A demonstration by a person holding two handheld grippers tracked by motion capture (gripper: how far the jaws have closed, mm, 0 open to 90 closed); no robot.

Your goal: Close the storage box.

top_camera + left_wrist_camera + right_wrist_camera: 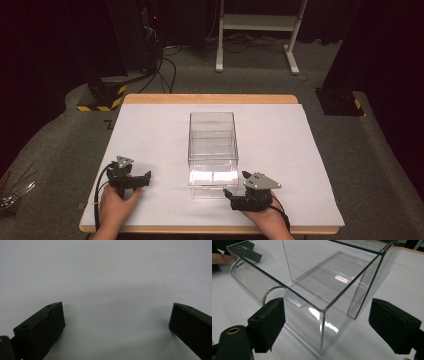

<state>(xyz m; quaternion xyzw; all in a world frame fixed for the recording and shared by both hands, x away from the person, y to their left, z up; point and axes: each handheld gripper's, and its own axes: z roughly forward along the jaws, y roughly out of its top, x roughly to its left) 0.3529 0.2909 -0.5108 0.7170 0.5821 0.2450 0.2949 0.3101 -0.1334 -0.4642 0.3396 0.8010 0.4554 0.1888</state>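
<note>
A clear plastic box (212, 145) with a pulled-out drawer stands in the middle of the white table (290, 150). In the right gripper view the box's (332, 272) near corner rises between the jaws of my right gripper (329, 312), which is open, and the pads stay off the plastic. The drawer's curved front (247, 277) runs off to the left. From above, my right gripper (236, 184) sits at the box's near right corner. My left gripper (137, 179) rests left of the box, open (116, 315) over bare table, with nothing between its jaws.
The table's wooden edge (210, 98) borders the far side. Grey carpet surrounds the table. A white desk frame (257, 22) stands at the back, a yellow-and-black striped base (102, 97) at the back left, and thin sticks (12, 192) lie on the floor at the left.
</note>
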